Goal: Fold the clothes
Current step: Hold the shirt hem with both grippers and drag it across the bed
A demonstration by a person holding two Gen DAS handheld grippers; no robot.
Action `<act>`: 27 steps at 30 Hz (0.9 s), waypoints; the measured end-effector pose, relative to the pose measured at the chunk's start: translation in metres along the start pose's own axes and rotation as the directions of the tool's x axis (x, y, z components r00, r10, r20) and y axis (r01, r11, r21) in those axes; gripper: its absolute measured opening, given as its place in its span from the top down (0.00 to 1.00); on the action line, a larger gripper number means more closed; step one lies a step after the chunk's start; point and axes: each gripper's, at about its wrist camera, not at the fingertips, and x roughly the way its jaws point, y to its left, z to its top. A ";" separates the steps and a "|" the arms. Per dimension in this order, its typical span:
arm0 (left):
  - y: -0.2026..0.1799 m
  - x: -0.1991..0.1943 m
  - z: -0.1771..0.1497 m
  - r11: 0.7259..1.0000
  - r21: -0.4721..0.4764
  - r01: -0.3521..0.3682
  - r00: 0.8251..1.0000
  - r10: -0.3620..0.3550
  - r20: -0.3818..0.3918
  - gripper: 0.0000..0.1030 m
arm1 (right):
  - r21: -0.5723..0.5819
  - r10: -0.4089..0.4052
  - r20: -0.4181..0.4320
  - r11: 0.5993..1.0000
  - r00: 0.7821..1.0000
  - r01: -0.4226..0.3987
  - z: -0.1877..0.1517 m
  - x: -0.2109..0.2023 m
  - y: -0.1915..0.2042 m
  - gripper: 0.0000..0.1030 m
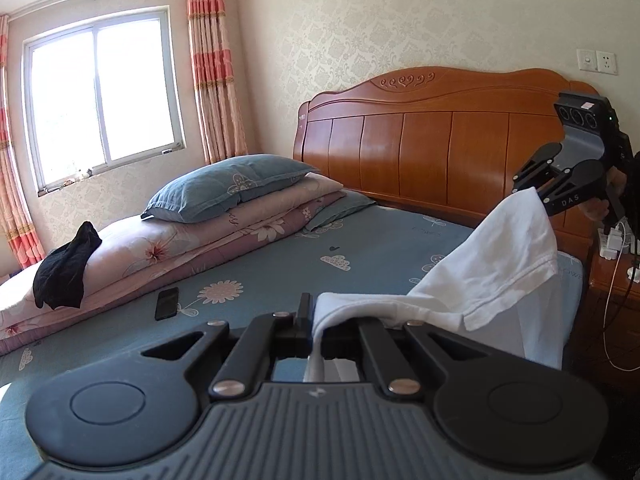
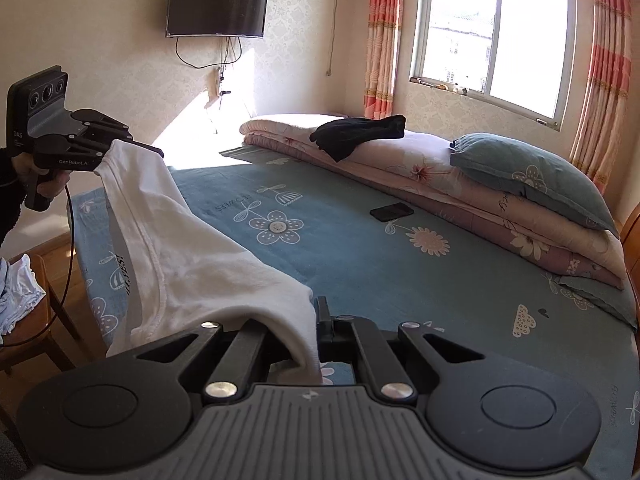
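In the left wrist view, the left gripper [image 1: 312, 332] is clamped on a soft white cotton garment [image 1: 492, 272] with a stitched hem, which stretches above the bed [image 1: 360, 256] to the right gripper [image 1: 534, 194], closed on its far corner. The garment hides the bed's near edge. Beyond it stands a carved wooden headboard [image 1: 432, 136]. In the right wrist view, a printed word on the garment is partly folded away. A black phone [image 2: 391, 212] lies on the bed's blue floral sheet; dark clothing [image 2: 356, 134] drapes the folded quilt [image 2: 460, 184].
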 end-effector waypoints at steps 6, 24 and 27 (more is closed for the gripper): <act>0.033 0.064 -0.010 0.991 -0.079 -0.108 0.991 0.101 -0.086 0.99 | 0.113 -0.081 -0.034 0.990 0.996 0.085 0.006 0.061 -0.039 0.95; 0.120 0.286 -0.102 0.924 -0.215 -0.315 0.886 0.205 -0.416 0.96 | 0.302 -0.201 -0.313 0.905 0.928 0.298 -0.056 0.320 -0.153 0.95; 0.128 0.313 -0.119 0.913 -0.231 -0.336 0.872 0.209 -0.442 0.94 | 0.342 -0.201 -0.324 0.886 0.924 0.313 -0.068 0.347 -0.167 0.95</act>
